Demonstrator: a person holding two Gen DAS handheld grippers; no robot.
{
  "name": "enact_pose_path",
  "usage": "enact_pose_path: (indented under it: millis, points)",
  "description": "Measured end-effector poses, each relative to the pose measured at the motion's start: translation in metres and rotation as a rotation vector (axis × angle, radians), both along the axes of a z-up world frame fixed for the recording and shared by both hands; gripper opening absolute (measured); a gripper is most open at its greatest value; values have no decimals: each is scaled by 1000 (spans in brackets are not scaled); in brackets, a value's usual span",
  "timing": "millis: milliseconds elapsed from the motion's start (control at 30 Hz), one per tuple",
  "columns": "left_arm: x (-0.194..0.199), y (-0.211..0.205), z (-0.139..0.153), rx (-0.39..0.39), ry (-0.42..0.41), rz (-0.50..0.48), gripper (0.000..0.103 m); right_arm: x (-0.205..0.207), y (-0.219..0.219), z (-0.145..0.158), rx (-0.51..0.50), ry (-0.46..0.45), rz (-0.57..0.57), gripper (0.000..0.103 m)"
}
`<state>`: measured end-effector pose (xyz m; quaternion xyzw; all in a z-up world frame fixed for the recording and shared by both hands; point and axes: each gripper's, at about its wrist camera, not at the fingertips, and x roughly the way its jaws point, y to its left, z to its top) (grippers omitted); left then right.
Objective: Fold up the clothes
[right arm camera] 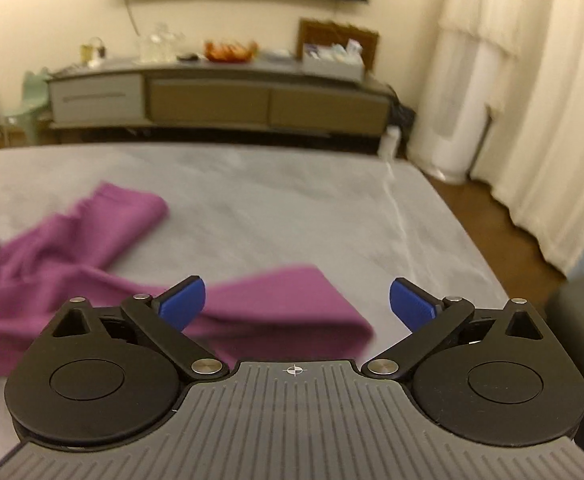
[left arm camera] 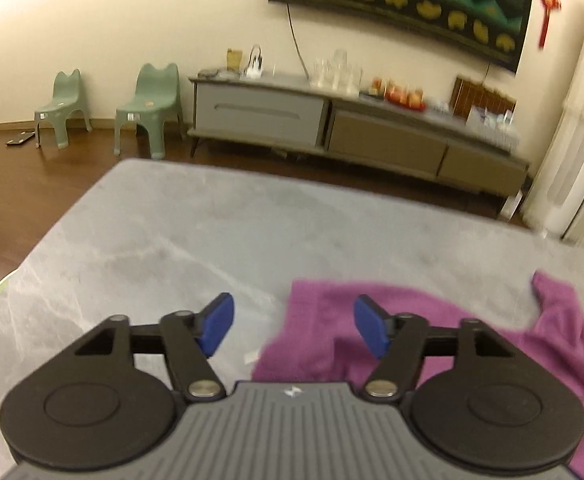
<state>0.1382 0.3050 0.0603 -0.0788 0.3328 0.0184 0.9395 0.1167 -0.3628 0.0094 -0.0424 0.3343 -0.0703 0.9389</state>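
A purple garment lies crumpled on the grey marbled table. In the left wrist view it spreads from under the gripper to the right edge. My left gripper hovers above the garment's left edge, its blue pads apart and nothing between them. In the right wrist view the garment fills the left side, one sleeve reaching toward the middle and a folded part lying under the gripper. My right gripper stands wide open over that part, holding nothing.
Past the table's far edge stands a long low cabinet with glassware and fruit on top. Two green plastic chairs stand on the wooden floor at the left. White curtains hang at the right, and a dark object sits beside the table.
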Motion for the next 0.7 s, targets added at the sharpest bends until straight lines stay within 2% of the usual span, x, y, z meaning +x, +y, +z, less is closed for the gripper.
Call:
enact_pose_path:
  millis: [33, 100, 133, 233, 267, 300, 333, 367, 400, 433, 500, 567, 633, 667, 700]
  points:
    - [6, 2, 1, -1, -7, -11, 84, -4, -7, -2, 7, 6, -1, 100]
    - [30, -4, -6, 25, 13, -69, 90, -2, -15, -10, 8, 27, 0, 101]
    - [47, -10, -16, 51, 48, -114, 89, 4, -19, -18, 6, 47, -10, 101]
    - [84, -29, -48, 84, 168, -129, 82, 28, -28, -40, 17, 98, -51, 100]
    - [90, -38, -56, 90, 192, -171, 82, 33, -30, -46, 34, 110, -61, 99]
    - [96, -48, -63, 108, 218, -208, 81, 38, -29, -51, 49, 130, -56, 89]
    - [99, -58, -69, 141, 243, -236, 73, 41, -28, -56, 62, 152, -46, 60]
    - [101, -67, -73, 164, 257, -257, 61, 45, -26, -61, 77, 179, -30, 37]
    - [102, -74, -77, 182, 270, -276, 23, 47, -21, -62, 76, 181, -10, 20]
    - [103, -79, -78, 198, 268, -283, 6, 48, -16, -61, 70, 176, 11, 1]
    - [100, -80, -63, 205, 191, -246, 5, 48, -5, -52, -8, 120, 20, 0]
    - [90, -63, -19, 130, 15, -167, 3, 46, 0, -26, -107, -13, -12, 0]
    - [77, -40, 23, 47, -127, -63, 4, 47, 3, 3, -229, -160, -52, 0]
    - [71, -28, 35, 10, -171, -9, 4, 50, 3, 17, -279, -228, -73, 0]
    - [68, -18, 42, -8, -192, 45, 4, 55, 0, 24, -266, -267, -100, 0]
